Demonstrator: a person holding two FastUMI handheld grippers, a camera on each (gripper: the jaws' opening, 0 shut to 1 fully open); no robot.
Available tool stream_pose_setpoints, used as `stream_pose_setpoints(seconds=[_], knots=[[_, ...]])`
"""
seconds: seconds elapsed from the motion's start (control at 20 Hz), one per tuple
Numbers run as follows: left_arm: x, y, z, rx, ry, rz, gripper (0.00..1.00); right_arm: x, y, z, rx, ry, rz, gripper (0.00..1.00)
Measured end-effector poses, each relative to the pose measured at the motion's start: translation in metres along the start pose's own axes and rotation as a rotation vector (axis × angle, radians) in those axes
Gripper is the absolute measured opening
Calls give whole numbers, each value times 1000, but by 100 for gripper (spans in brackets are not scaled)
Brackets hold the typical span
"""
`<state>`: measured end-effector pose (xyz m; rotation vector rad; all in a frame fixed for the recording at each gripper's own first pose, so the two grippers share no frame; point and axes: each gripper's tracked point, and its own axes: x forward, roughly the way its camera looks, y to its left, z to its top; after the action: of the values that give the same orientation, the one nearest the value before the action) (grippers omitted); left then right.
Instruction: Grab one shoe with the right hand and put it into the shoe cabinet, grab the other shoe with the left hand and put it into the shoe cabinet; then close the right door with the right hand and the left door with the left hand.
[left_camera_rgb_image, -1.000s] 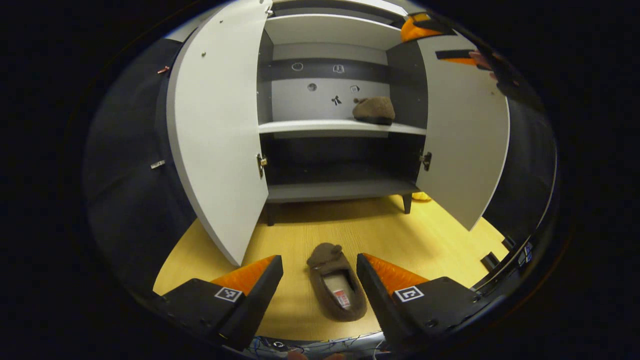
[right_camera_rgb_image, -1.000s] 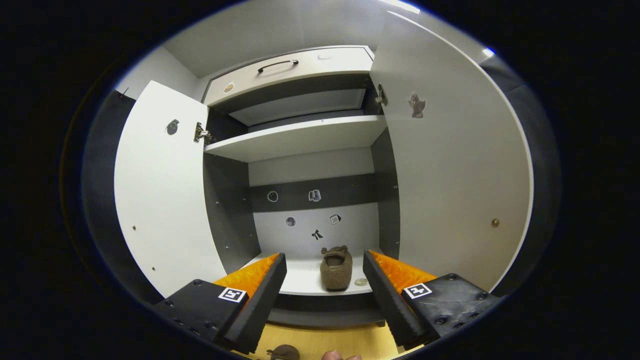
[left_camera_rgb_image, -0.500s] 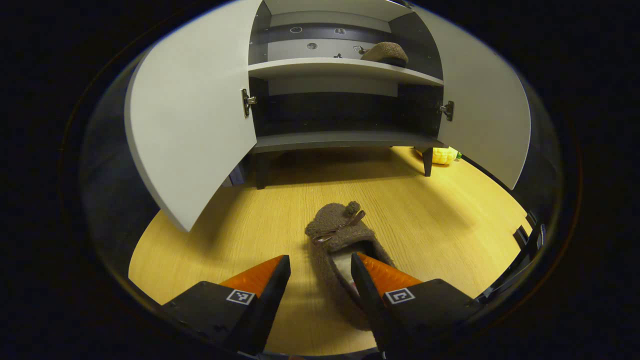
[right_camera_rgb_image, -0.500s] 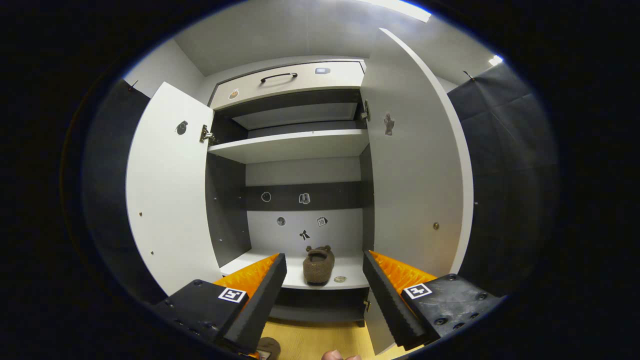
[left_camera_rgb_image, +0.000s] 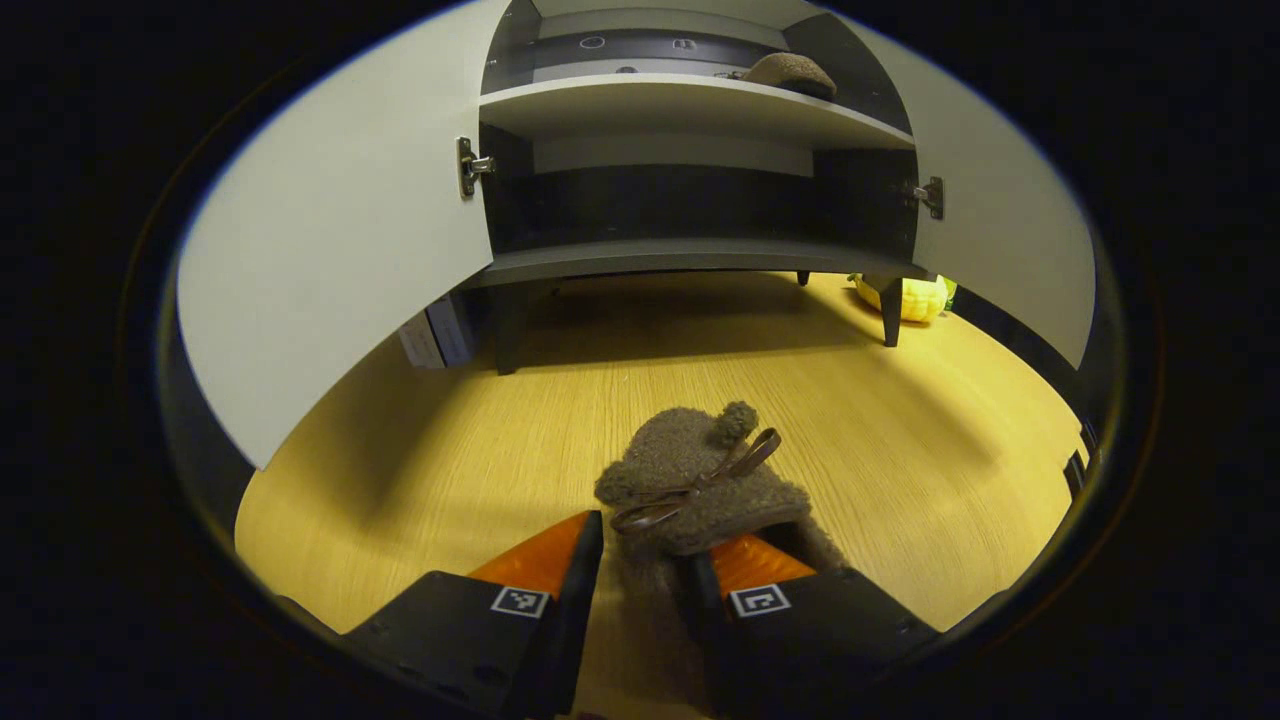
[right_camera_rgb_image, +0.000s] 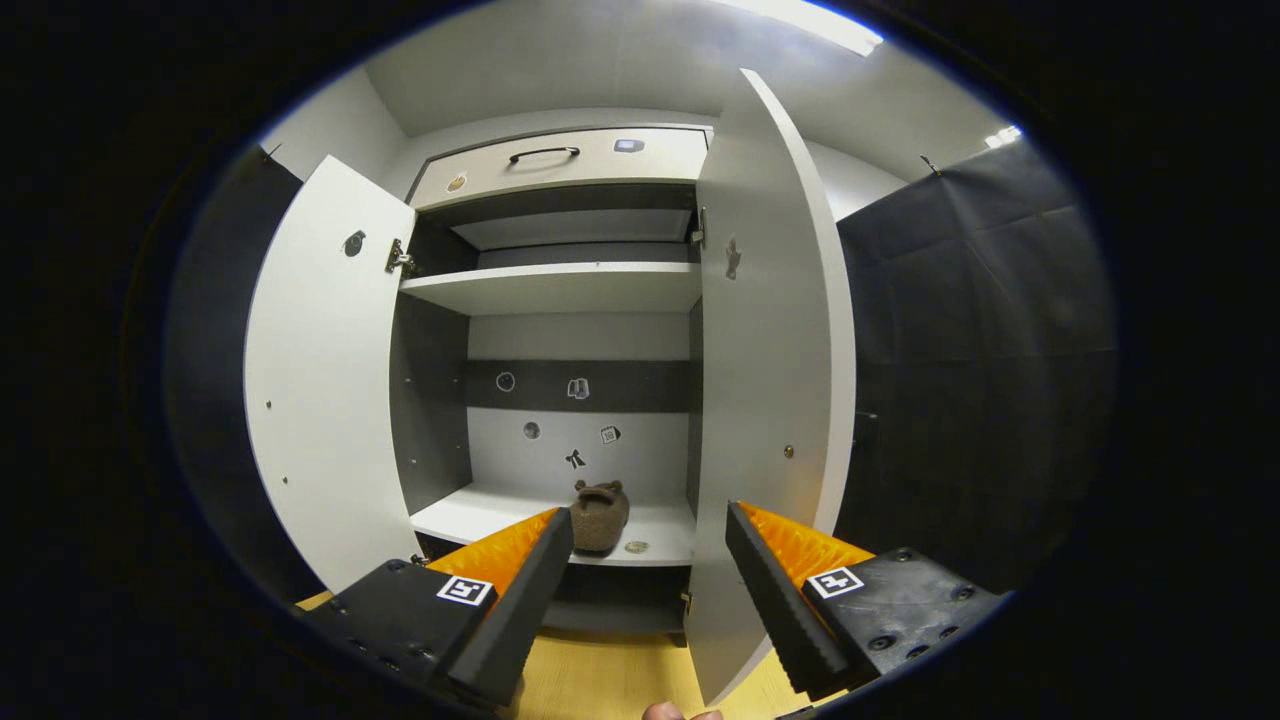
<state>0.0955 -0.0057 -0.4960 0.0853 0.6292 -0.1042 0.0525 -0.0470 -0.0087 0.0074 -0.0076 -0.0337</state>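
A fuzzy brown slipper (left_camera_rgb_image: 690, 480) with a small bow lies on the wooden floor (left_camera_rgb_image: 420, 470) in front of the open shoe cabinet (left_camera_rgb_image: 690, 260). My left gripper (left_camera_rgb_image: 640, 575) is low over it, one finger inside the slipper's opening and one outside, shut on its side wall. The matching slipper (left_camera_rgb_image: 790, 72) sits on the cabinet's middle shelf, toward the right. In the right gripper view that slipper (right_camera_rgb_image: 600, 515) shows just beyond my right gripper (right_camera_rgb_image: 650, 560), which hangs open and holds nothing, in front of the cabinet. Both doors stand open: left door (right_camera_rgb_image: 320, 370), right door (right_camera_rgb_image: 770, 350).
The right door's edge is close to my right gripper's right finger. A drawer with a dark handle (right_camera_rgb_image: 545, 155) tops the cabinet. A yellow toy (left_camera_rgb_image: 905, 297) lies by the cabinet's right leg, small boxes (left_camera_rgb_image: 435, 335) by its left leg. Black cloth wall (right_camera_rgb_image: 980, 330) stands to the right.
My left gripper came down over the floor slipper and its fingers narrowed onto the side wall. My right gripper drew back from the shelf and shifted right, toward the right door's edge.
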Motion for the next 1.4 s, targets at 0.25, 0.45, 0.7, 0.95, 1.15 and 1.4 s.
stream_pose_setpoints(seconds=[0.25, 0.45, 0.7, 0.95, 1.15, 1.4], knots=[[-1, 4, 5, 22, 30, 46, 14, -6, -5, -3, 7, 8, 0, 98], [-23, -22, 30, -11, 27, -72, 9, -9, 0, -5, 24, 21, 31, 98], [-72, -18, 93, 38, -1, -30, 7, -10, -4, -7, 37, 26, 54, 98], [-121, -15, 165, 23, -26, 27, 8, -10, -14, -10, 71, 46, 61, 98], [-149, -10, 229, -77, -41, 43, 8, -13, -19, -17, 93, 72, 68, 98], [-161, 2, 325, -96, -120, 80, 8, -15, -24, -21, 90, 83, 75, 98]])
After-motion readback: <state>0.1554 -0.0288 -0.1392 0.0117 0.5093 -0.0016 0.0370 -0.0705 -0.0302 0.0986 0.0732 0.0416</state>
